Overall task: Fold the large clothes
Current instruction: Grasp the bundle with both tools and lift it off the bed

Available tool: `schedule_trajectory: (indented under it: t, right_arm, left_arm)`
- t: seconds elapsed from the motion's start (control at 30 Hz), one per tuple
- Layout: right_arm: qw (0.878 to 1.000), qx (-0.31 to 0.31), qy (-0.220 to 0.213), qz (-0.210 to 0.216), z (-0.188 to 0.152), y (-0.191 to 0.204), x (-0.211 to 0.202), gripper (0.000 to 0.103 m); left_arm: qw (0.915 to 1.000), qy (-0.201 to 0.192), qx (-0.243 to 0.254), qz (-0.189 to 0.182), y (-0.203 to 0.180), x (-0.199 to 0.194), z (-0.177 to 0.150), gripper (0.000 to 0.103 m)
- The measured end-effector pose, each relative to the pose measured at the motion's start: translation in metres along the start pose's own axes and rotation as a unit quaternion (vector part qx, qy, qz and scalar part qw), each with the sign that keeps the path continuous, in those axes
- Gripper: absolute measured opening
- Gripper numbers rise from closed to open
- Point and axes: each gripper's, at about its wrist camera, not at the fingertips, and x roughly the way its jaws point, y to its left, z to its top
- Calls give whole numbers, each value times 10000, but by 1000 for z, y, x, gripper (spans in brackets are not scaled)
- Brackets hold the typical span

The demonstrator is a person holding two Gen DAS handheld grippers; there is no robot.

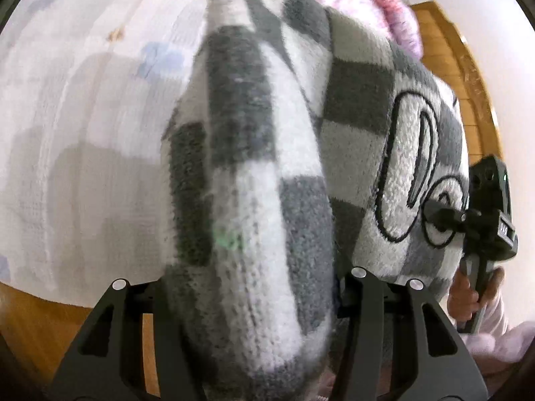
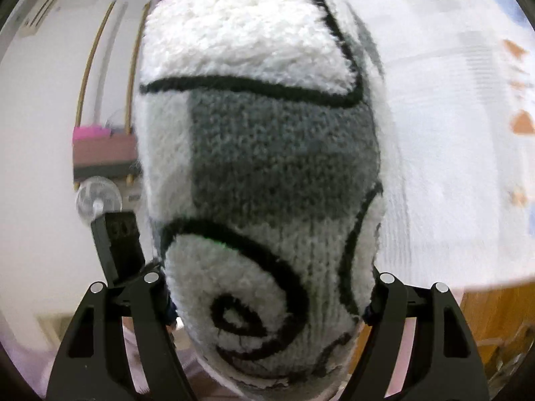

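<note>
Left gripper has a thick bunched fold of the fuzzy grey-and-white checkered knit sweater w/ black-outlined applique shapes between its two black fingers; fabric fills the gap and bulges toward the camera, so it's clamped on the garment, held up off the surface. Behind it, left side of left wrist view: white textured bedspread w/ faint blue & orange print, shadowed in parts, and wood floor showing below its edge. Far right of same view: right gripper seen from the side, its tip pressed into the sweater's white applique patch, person's hand in a pale pink sleeve around the handle. Right wrist view: sweater fills the centre, gathered wad sitting between the right gripper's fingers, grasped there too. Left gripper's black body pokes up beside the fabric at left. Background left: white wall, small round white fan, pink item on a dark shelf; blurry. Right: same white bedspread, wood floor lower right.
</note>
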Motion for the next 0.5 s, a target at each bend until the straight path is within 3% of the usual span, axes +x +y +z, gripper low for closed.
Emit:
schedule_trajectory:
  t: [0.07,0.17,0.37,0.5]
  right_arm:
    - [9992,-34,-339,-197,-49,14,-25,72]
    - [9960,-66,-827,-337,-82,19,-67,72]
    - [9870,147,-1592,-142,-129,6,-128,72]
    - [9797,110,-1999,-80,-157,-30,-181,72]
  left_arm:
    - [10000,38,66,-49,-21,-10,-2,51]
    - [9991,35,409,-69,-50,-21,-5,51]
    - [9929,-96,1181,-139,-122,-22,-28,51]
    - [9880,-191,1530,-126,-180,-3,-53,51]
